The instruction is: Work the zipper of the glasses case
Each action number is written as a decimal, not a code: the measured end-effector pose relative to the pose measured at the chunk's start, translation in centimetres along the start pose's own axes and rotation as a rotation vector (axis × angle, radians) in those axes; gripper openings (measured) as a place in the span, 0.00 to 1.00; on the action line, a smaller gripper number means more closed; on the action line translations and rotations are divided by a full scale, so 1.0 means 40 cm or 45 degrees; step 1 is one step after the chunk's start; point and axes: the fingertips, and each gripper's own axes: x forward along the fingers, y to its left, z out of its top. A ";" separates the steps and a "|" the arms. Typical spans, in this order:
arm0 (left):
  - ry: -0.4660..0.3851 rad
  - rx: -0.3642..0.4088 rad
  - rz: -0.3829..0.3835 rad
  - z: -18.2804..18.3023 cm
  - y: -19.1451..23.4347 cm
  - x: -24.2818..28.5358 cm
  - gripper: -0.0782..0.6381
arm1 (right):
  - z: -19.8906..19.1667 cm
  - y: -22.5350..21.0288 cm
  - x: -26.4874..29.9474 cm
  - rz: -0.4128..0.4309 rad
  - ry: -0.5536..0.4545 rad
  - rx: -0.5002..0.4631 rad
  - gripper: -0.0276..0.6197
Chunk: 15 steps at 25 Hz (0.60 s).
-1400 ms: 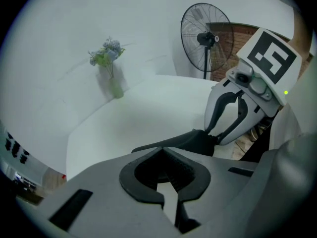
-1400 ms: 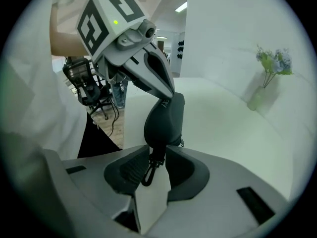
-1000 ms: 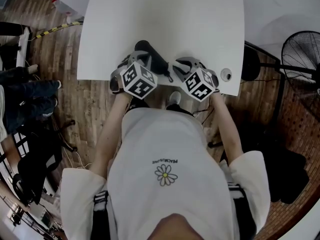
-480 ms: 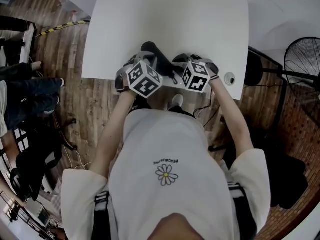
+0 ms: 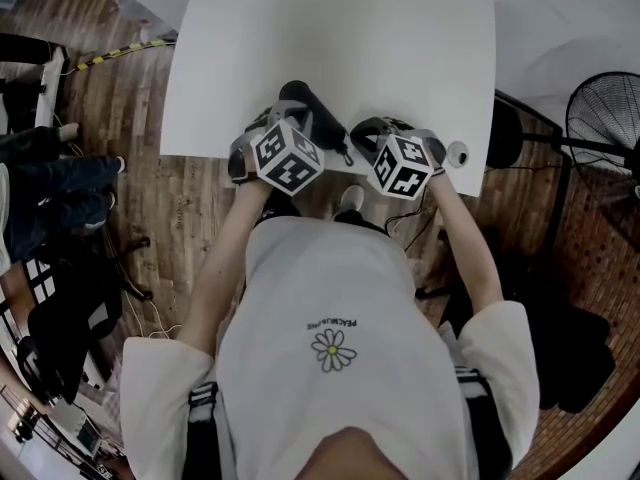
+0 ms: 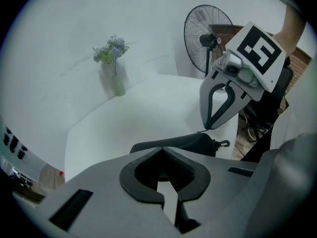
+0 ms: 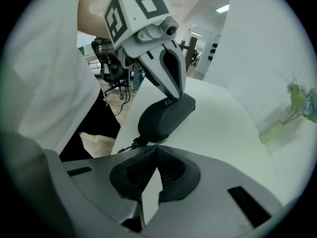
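- Glasses case (image 5: 320,123): lies flat on the white surface (image 5: 400,38), about midway along the near edge. In the head view its long axis runs diagonally, one end up-left and farther in, the other down-right toward the person.
- Zipper pull (image 6: 223,144): sticks out from the down-right end, so that end points at the near edge. The pull lies just beside the edge, with wood floor (image 5: 130,98) showing past it.
- Room to move: the near edge sits close behind the pull end. Beyond the case, the surface runs bare and wide to the far side and to both flanks.
- Appearance: dark, matte, rounded oblong with a low humped profile; looks closed up. Small light print on the far end, too small to read.
- Left gripper (image 6: 161,152): fingers brought fully together. In the right gripper view their tip comes down onto the top of the case's far end, touching it. Nothing shows between the fingers.
- Right gripper (image 7: 154,147): fingers have just been closing and now meet. Their tip is at the case's pull end, with the pull just to one side. No thing is seen between them, and I cannot tell whether a thin part of the zipper is pinched at the very tip.
- Surroundings: a vase of pale flowers (image 6: 115,68) stands well apart toward the far side of the surface. A standing fan (image 5: 605,118) is on the floor off the right corner.
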 end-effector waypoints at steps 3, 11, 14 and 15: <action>-0.001 -0.004 0.002 0.001 -0.002 -0.003 0.13 | 0.007 -0.006 -0.005 -0.046 -0.012 0.026 0.05; 0.005 0.004 0.002 0.007 -0.015 0.000 0.13 | -0.018 -0.010 0.029 -0.041 0.057 0.065 0.20; -0.001 0.002 0.001 0.009 -0.013 0.001 0.13 | -0.012 -0.015 0.044 -0.001 0.064 0.044 0.24; -0.002 0.001 0.000 0.009 -0.013 0.002 0.13 | -0.012 -0.015 0.049 0.003 0.069 0.012 0.24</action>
